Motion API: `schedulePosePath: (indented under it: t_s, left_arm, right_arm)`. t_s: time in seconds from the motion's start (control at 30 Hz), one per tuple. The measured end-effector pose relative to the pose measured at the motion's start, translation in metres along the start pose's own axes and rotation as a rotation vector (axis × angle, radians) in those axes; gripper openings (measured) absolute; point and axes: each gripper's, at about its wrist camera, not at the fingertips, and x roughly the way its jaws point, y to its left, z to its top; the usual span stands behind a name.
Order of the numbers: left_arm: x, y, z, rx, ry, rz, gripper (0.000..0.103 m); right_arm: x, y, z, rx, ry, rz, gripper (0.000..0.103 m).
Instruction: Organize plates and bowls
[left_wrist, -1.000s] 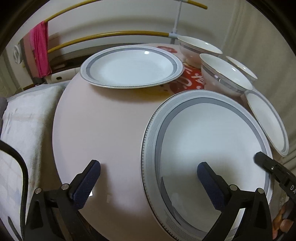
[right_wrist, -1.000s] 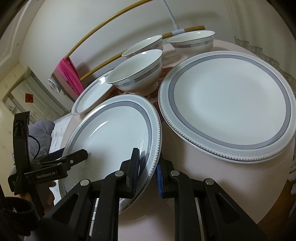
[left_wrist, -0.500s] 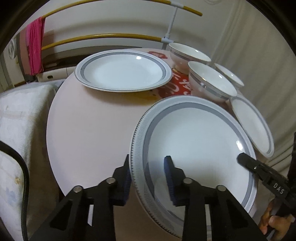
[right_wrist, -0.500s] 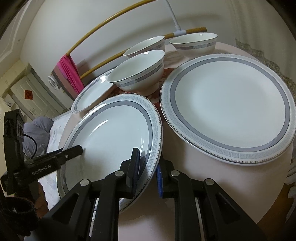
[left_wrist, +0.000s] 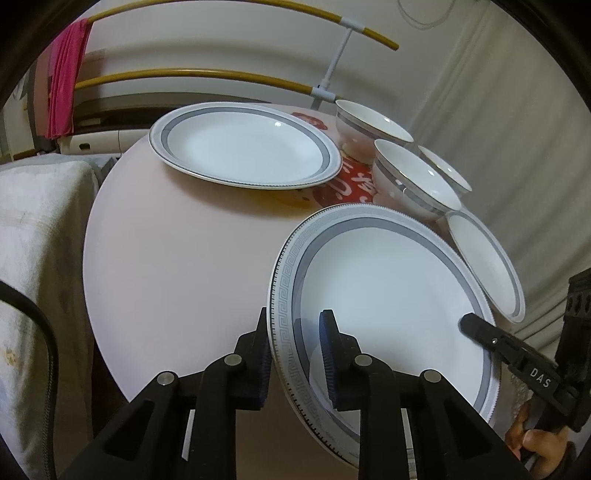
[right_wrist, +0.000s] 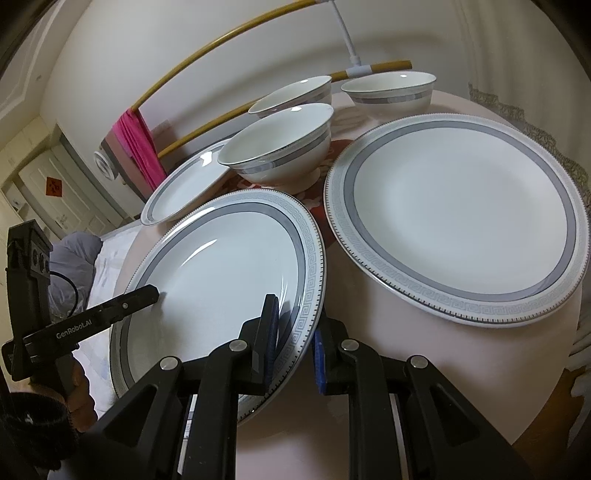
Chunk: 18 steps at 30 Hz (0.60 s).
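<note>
The left gripper (left_wrist: 295, 354) has its fingers (left_wrist: 330, 360) closing astride the near-left rim of the grey-banded plate (left_wrist: 388, 306): one pad sits outside and beneath the rim, the other on the plate's inner face. The right gripper (right_wrist: 293, 341) pinches the opposite rim of the same plate, one pad on top, the other below the edge. The plate lies between the two grippers, over the near edge of the round pink worktop (left_wrist: 177, 251). Beyond the fingertips lie a second plate (right_wrist: 454, 218), a third plate (left_wrist: 243, 144) and three bowls (right_wrist: 280, 147), all apart from the fingers.
</note>
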Motion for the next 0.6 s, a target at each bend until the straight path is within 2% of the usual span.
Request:
schedulePosePath:
  t_s: [0.37, 0.6]
  left_arm:
    - [-0.032, 0.014, -0.003, -0.022, -0.072, -0.005, 0.018]
    - [-0.057, 0.032, 0.001, -0.043, -0.135, 0.030, 0.017]
  right_arm:
    - [-0.004, 0.022, 0.003, -0.039, -0.010, 0.028, 0.017]
    - [0.006, 0.046, 0.015, -0.065, -0.016, 0.060, 0.017]
